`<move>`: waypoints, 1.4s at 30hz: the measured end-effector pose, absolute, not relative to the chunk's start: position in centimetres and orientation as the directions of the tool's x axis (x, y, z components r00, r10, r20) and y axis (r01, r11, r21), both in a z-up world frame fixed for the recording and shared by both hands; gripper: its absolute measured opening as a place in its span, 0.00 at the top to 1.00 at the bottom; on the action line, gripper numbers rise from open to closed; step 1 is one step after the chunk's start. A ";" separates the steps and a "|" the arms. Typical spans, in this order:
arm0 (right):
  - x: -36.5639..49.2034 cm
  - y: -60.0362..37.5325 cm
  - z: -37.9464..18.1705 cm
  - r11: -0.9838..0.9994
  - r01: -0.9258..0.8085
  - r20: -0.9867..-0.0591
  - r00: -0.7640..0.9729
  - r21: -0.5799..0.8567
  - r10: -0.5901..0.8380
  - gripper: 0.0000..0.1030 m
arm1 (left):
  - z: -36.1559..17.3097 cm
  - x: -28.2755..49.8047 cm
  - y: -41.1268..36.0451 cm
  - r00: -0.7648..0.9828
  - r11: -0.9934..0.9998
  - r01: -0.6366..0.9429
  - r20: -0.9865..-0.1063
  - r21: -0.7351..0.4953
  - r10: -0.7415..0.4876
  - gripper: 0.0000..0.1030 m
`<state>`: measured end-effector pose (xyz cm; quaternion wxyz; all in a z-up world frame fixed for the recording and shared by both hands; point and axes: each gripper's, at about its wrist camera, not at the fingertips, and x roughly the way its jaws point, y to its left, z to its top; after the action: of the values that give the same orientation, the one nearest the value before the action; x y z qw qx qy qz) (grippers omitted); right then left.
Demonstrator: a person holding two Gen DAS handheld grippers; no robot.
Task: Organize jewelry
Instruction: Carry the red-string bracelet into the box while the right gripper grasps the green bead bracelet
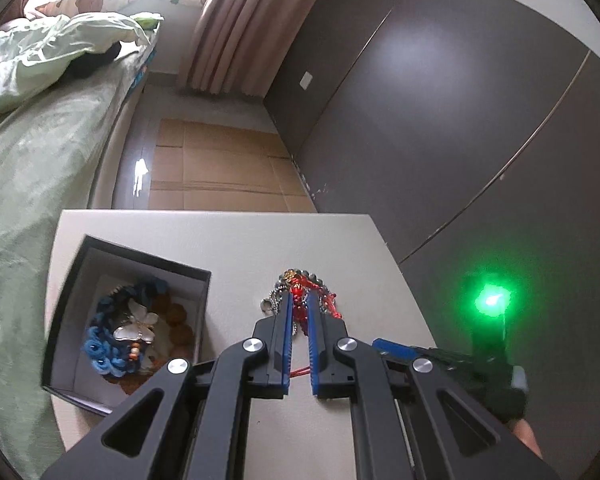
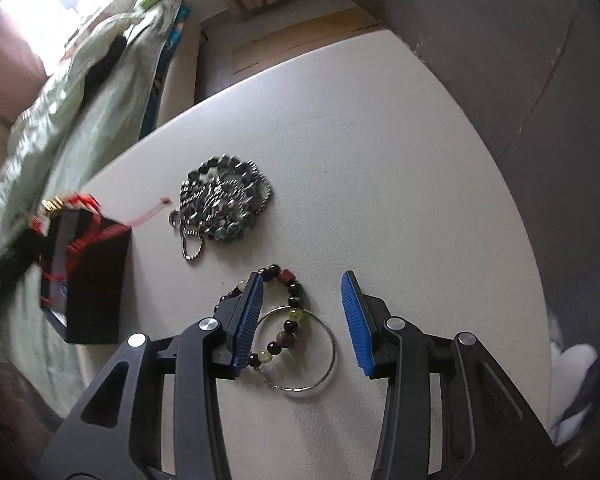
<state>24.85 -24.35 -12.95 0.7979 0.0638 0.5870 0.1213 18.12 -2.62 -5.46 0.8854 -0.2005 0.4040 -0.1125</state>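
The red charm [image 1: 300, 298] is pinched in the nearly closed left gripper [image 1: 299, 300], near the surface's [image 1: 260, 236] far edge. It should be lifted slowly, so nothing is dragged, then lowered into the box [image 1: 140, 256]. The right gripper [image 2: 302, 286] is held wide open around the bead bracelet [image 2: 286, 312], gripping nothing.

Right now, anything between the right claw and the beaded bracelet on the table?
Nothing visible. The right claw is open, and the beaded bracelet lies on the table between its fingers, overlapping a thin metal bangle. The dark chain pile sits farther ahead, apart from them.
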 end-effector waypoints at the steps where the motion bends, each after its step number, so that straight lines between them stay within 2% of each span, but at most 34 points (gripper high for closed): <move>1: 24.7 -23.8 -13.0 0.968 -0.138 -0.927 0.287 0.208 0.240 0.60 | -5.2 17.9 -2.3 0.653 0.893 0.036 -0.666 -0.448 -0.360 0.95; 4: 24.2 -22.6 -13.1 0.970 -0.192 -0.937 0.287 0.149 0.201 0.69 | -4.7 17.5 -1.5 0.666 0.891 0.028 -0.656 -0.454 -0.355 0.95; 8: 23.6 -21.0 -13.4 0.963 -0.266 -0.941 0.313 0.043 0.129 0.75 | -4.5 17.1 -0.2 0.679 0.881 0.008 -0.645 -0.472 -0.352 0.95; 9: 23.6 -21.0 -13.4 0.963 -0.269 -0.940 0.319 0.034 0.122 0.86 | -4.3 16.9 0.2 0.683 0.878 0.003 -0.641 -0.479 -0.352 0.95; 10: 23.7 -21.2 -13.4 0.963 -0.264 -0.938 0.319 0.047 0.133 0.91 | -4.2 16.8 0.6 0.687 0.876 -0.001 -0.637 -0.482 -0.350 0.95; 15: 23.8 -21.8 -12.5 0.958 -0.258 -0.920 0.331 0.125 0.209 0.92 | -3.0 15.6 2.3 0.714 0.869 -0.011 -0.613 -0.495 -0.339 0.95; 24: 22.1 -20.9 -7.2 0.895 -0.327 -0.810 0.406 0.303 0.422 0.92 | -2.2 14.6 5.9 0.724 0.857 -0.027 -0.601 -0.515 -0.338 0.95; 34: 20.3 -18.6 -2.9 0.815 -0.401 -0.677 0.462 0.417 0.573 0.92 | -5.2 14.8 7.1 0.637 0.863 -0.078 -0.690 -0.500 -0.342 0.94; 36: 20.1 -18.2 -2.6 0.805 -0.408 -0.664 0.460 0.431 0.589 0.92 | -5.6 14.9 7.4 0.628 0.863 -0.093 -0.702 -0.497 -0.336 0.83; 37: 20.0 -17.9 -2.5 0.799 -0.412 -0.658 0.458 0.439 0.598 0.92 | -5.6 14.7 7.7 0.635 0.862 -0.101 -0.699 -0.496 -0.328 0.74; 38: 19.9 -17.6 -2.3 0.790 -0.417 -0.647 0.458 0.449 0.610 0.92 | -5.5 14.6 8.0 0.642 0.861 -0.106 -0.695 -0.497 -0.323 0.68; 42: 19.5 -16.5 -1.5 0.762 -0.435 -0.609 0.460 0.479 0.646 0.92 | -5.0 14.0 9.1 0.661 0.861 -0.120 -0.687 -0.495 -0.303 0.66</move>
<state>19.51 -16.49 -1.46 0.8447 0.1286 0.4093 0.3199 13.98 9.10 -4.98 0.8738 -0.2587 0.4084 -0.0525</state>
